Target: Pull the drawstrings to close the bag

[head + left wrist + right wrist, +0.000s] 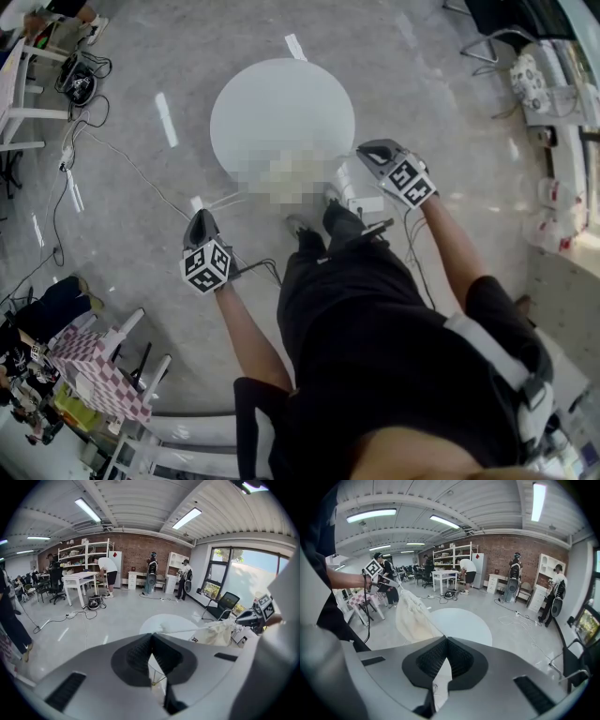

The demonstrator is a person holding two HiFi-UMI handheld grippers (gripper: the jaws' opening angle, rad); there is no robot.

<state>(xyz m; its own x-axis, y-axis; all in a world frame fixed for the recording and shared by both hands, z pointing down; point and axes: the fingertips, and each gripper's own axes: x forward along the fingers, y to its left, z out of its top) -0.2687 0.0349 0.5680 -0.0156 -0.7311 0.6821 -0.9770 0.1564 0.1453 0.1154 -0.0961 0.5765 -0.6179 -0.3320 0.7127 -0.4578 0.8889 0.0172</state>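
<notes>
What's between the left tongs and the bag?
A taut white drawstring runs from the shut left tongs to the bag, seen in the left gripper view.

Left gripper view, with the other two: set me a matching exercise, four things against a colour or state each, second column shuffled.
Things:
1. bag
2. table
3. left tongs
4. chair

Colour or state:
A. black
B. round and white
C. shut on a drawstring
D. cream cloth, hanging

Pairs: 1-D, 2-B, 3-C, 4-A
</notes>
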